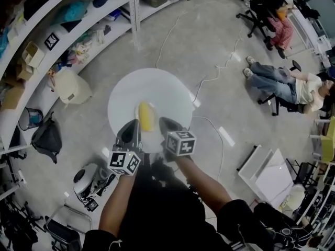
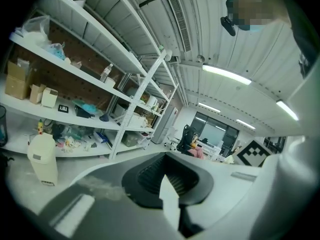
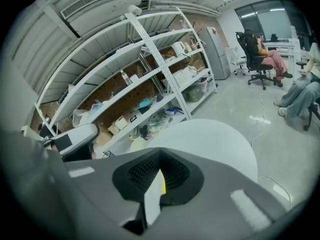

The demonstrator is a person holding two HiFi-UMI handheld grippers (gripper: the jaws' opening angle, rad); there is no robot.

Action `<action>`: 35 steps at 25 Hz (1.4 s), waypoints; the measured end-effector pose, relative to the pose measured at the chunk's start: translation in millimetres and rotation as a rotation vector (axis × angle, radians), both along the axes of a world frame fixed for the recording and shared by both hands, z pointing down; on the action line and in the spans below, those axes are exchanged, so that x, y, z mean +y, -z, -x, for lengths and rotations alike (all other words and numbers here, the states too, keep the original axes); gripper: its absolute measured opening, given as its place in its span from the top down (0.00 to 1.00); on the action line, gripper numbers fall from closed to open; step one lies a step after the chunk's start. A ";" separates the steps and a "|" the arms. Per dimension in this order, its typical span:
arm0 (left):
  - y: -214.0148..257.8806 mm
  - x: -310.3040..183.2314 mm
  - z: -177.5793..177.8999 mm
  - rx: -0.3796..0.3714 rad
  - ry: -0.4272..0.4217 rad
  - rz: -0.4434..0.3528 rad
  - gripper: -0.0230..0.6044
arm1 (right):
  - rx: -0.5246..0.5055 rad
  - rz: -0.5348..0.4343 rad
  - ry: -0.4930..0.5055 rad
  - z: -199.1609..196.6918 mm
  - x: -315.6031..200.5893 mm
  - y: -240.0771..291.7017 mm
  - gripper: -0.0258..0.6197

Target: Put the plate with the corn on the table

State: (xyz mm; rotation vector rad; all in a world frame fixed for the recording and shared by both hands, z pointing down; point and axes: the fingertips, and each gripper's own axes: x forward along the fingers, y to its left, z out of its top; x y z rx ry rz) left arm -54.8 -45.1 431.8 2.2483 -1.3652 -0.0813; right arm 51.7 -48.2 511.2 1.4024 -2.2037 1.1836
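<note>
A yellow corn cob (image 1: 145, 115) lies on a white plate (image 1: 151, 135) that I hold above the near edge of the round white table (image 1: 157, 88). The plate is hard to tell from the tabletop behind it. My left gripper (image 1: 132, 128) is shut on the plate's near-left rim, my right gripper (image 1: 166, 125) on its near-right rim. The rim shows edge-on as a white sliver between the jaws of the left gripper (image 2: 170, 196) and the right gripper (image 3: 152, 194). A strip of the corn (image 3: 163, 184) and the table (image 3: 210, 144) show past the right jaws.
Long white shelves (image 1: 63, 30) full of boxes run along the left. A white bin (image 1: 72, 86), a black bag (image 1: 47, 137) and a small appliance (image 1: 86, 179) stand on the floor. Cables (image 1: 209, 77) trail right of the table. A person sits at the right (image 1: 285, 82).
</note>
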 end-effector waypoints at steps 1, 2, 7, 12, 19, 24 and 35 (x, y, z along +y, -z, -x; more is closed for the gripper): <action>5.5 2.1 -0.2 0.000 0.003 -0.008 0.96 | -0.003 -0.010 0.000 0.4 1.0 6.4 0.95; 11.0 4.3 -0.5 0.000 0.005 -0.016 0.96 | -0.005 -0.023 0.001 1.0 2.0 13.1 0.95; 36.8 13.6 -3.1 0.002 0.004 -0.056 0.96 | 0.007 -0.124 0.024 3.8 7.7 52.8 0.95; 56.2 18.8 -4.4 -0.009 -0.010 -0.092 0.96 | 0.029 -0.253 0.053 10.0 12.4 95.6 0.95; 71.3 29.9 1.5 -0.020 -0.027 -0.126 0.96 | 0.018 -0.305 0.028 13.4 19.0 114.3 0.95; 67.3 39.8 3.4 -0.025 -0.037 -0.117 0.96 | 0.008 -0.309 0.013 11.7 25.7 114.8 0.95; 71.7 36.9 7.3 -0.013 -0.034 -0.128 0.96 | 0.029 -0.344 -0.006 6.8 28.2 120.5 0.95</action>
